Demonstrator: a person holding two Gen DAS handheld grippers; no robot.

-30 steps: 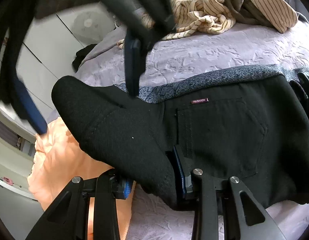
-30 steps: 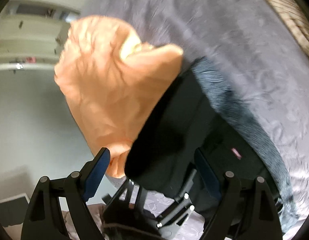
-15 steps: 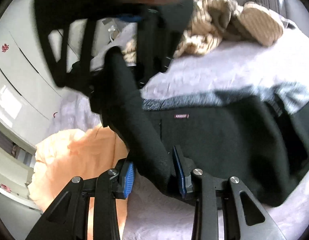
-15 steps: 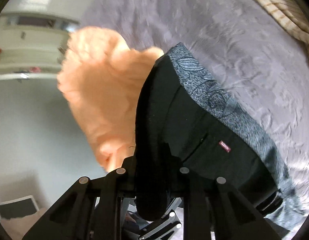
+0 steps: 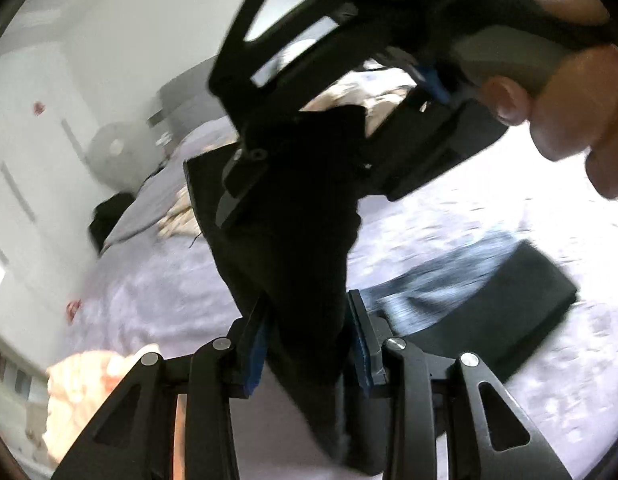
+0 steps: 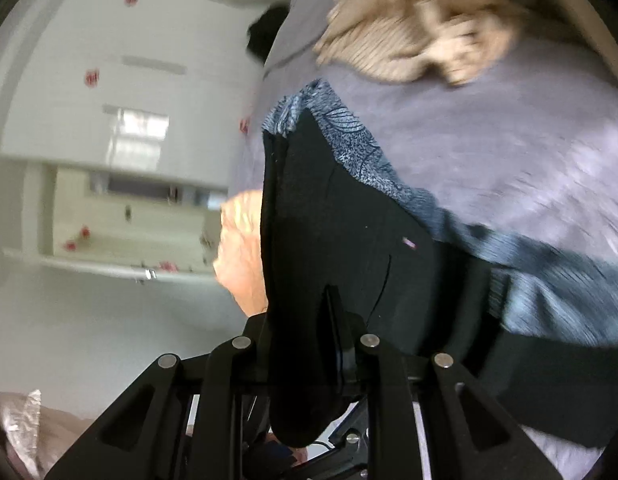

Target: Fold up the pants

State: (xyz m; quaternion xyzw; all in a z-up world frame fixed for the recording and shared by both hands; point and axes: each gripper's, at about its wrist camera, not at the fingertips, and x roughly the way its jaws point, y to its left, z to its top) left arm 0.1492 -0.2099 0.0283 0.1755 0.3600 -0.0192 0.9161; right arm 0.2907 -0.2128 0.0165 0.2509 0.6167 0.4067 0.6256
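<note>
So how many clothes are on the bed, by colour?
Black: 2, the pants held by both hand-held grippers, left and right, plus a small dark heap.
Beige striped: 1 pile.
Orange: 1.
Total: 4

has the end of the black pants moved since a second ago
Yes. The black pants end, clamped by left gripper and right gripper, has lifted off the purple bedspread.

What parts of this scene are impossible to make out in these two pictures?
- Left wrist view: the black pants hide the left gripper pads' contact.
- Right wrist view: the right gripper fingertips are buried in fabric.
- Both views: motion blur smears the lavender bedspread.
- The small pink label's wording is unreadable.
</note>
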